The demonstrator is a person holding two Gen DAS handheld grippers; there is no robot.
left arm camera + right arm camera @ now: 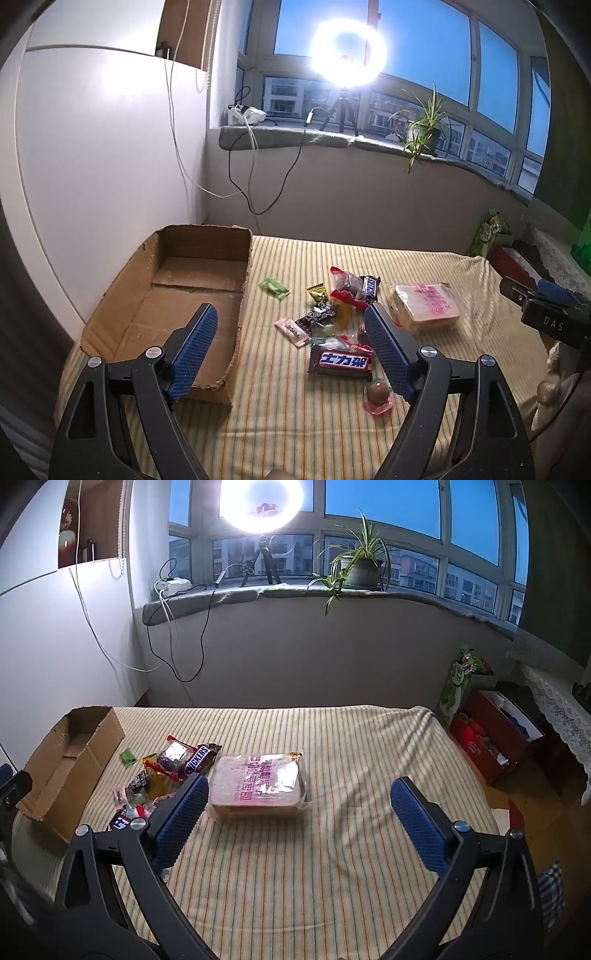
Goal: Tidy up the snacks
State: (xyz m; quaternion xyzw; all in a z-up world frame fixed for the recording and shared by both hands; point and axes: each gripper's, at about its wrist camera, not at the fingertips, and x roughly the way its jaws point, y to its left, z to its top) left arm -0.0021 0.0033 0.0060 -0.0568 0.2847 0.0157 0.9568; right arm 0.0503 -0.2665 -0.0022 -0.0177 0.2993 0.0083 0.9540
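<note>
Two handheld grippers are hovering over a table draped in a yellow striped cloth (332, 849), both with their blue-padded fingers spread wide apart and gripping nothing.

In the left wrist view, the left gripper (291, 325) is hanging above the cloth. An open cardboard box (177, 295) is lying at about ten o'clock from it, its near wall passing just behind the left finger. A loose pile of snacks is sitting at about one o'clock: a brown Snickers bar (341, 362) with white Chinese lettering nearest, a round wrapped chocolate (378, 393) just below it, a pink sachet (292, 331), a gold candy (317, 291), and a green candy (274, 288) lying apart, nearer the box. A clear-wrapped loaf of sliced bread (424, 304) is resting at two o'clock, beyond the right finger.

In the right wrist view, the right gripper (299, 790) is facing the bread (258, 784), which is lying at about eleven o'clock between the fingers. A ring light (261, 504) is glowing on the windowsill beside a potted plant (360, 566).
</note>
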